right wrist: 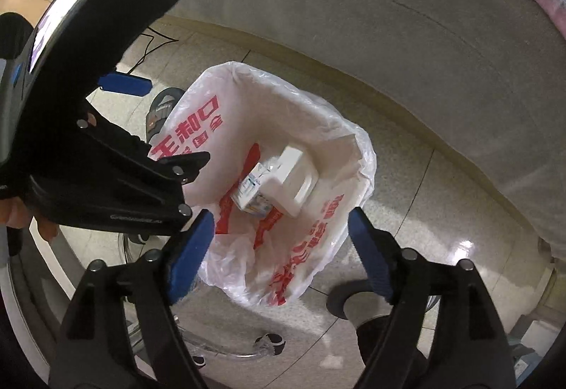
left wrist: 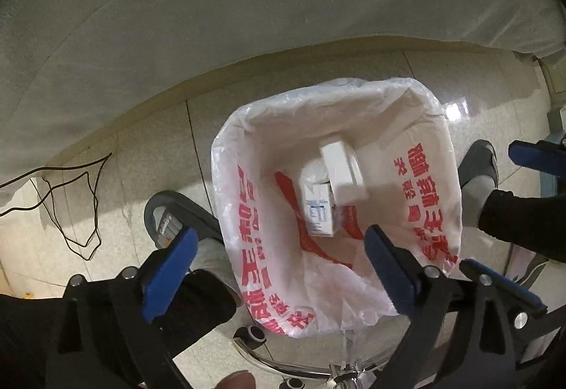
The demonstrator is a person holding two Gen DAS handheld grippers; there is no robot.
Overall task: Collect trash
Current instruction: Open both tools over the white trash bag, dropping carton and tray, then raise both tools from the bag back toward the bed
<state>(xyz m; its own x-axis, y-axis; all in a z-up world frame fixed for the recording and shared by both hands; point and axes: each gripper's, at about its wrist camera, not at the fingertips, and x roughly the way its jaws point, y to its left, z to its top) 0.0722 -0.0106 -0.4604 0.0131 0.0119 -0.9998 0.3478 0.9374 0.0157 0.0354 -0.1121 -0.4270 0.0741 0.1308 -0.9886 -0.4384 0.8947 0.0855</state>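
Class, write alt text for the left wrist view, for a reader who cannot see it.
A bin lined with a white plastic bag printed in red sits on a tiled floor, holding a small printed carton and a white box. The left gripper hangs above it, blue fingers wide apart and empty. A slippered foot stands on each side of the bin.

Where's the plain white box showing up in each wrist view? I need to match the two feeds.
Left wrist: the plain white box is right of centre, inside the bag-lined bin, above the printed carton.
Right wrist: the box is at centre, right of the carton.
Shared landmark: the bag's red lettering.
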